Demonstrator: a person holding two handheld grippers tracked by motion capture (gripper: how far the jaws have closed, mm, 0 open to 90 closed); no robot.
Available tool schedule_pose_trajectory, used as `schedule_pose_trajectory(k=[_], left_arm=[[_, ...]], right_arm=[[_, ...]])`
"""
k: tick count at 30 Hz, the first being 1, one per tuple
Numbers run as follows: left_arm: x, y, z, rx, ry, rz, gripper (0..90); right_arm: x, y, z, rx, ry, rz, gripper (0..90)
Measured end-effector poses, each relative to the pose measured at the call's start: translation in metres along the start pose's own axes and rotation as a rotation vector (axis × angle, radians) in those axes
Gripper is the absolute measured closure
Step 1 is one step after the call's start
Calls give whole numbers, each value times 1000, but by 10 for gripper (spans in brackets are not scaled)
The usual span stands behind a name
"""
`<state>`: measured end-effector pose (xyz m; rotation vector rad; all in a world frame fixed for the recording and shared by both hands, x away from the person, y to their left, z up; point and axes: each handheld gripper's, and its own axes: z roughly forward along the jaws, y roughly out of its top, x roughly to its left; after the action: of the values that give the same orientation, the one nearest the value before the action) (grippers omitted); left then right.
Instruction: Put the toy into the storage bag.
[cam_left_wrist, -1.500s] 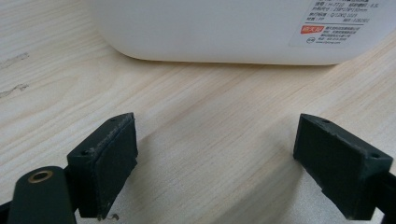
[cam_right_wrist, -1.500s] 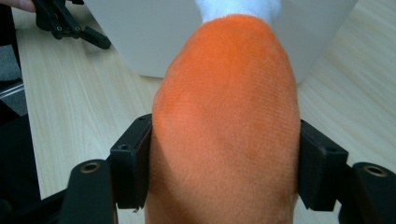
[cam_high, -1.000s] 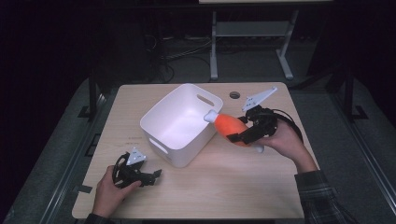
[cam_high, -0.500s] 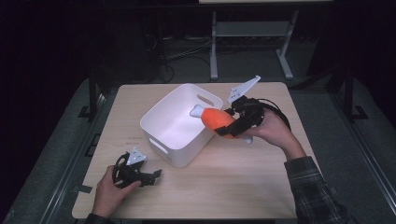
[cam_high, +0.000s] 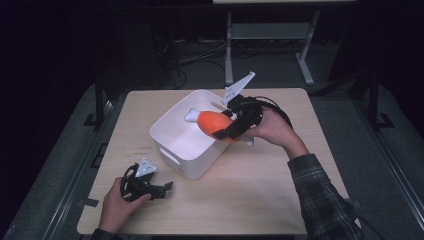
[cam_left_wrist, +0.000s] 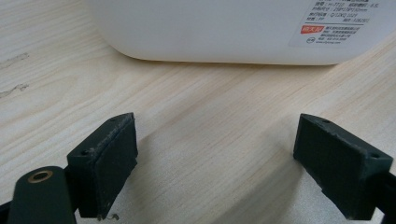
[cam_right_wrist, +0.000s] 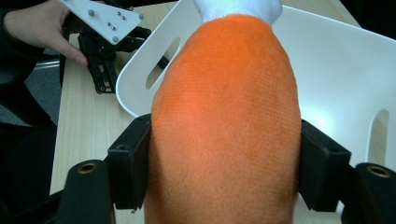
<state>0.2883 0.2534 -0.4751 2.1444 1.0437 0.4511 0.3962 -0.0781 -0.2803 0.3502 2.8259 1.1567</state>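
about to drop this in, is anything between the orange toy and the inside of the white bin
Nothing visible is in the way. The right gripper holds the orange plush toy over the rim of the white bin, its white tip already above the opening. The part of the bin's inside that shows is bare. The left gripper rests on the table outside the bin.

The left gripper (cam_high: 162, 188) lies low near the front left, held in the left hand (cam_high: 117, 206), its jaws wide apart. The right gripper (cam_high: 225, 131) is lifted, jaws clamped, with the right forearm (cam_high: 320, 195) reaching forward.
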Motion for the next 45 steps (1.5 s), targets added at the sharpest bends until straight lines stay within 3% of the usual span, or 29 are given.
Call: schedule_pose_trajectory(k=[26, 36, 45], left_arm=[[0, 0, 0, 4, 1, 3, 127], [0, 0, 0, 4, -1, 3, 126], [0, 0, 0, 4, 0, 3, 127]], right_arm=[[-7, 58, 67, 105, 83, -105, 285], [-9, 65, 93, 150, 92, -130, 271], [-11, 65, 105, 180, 90, -134, 243]])
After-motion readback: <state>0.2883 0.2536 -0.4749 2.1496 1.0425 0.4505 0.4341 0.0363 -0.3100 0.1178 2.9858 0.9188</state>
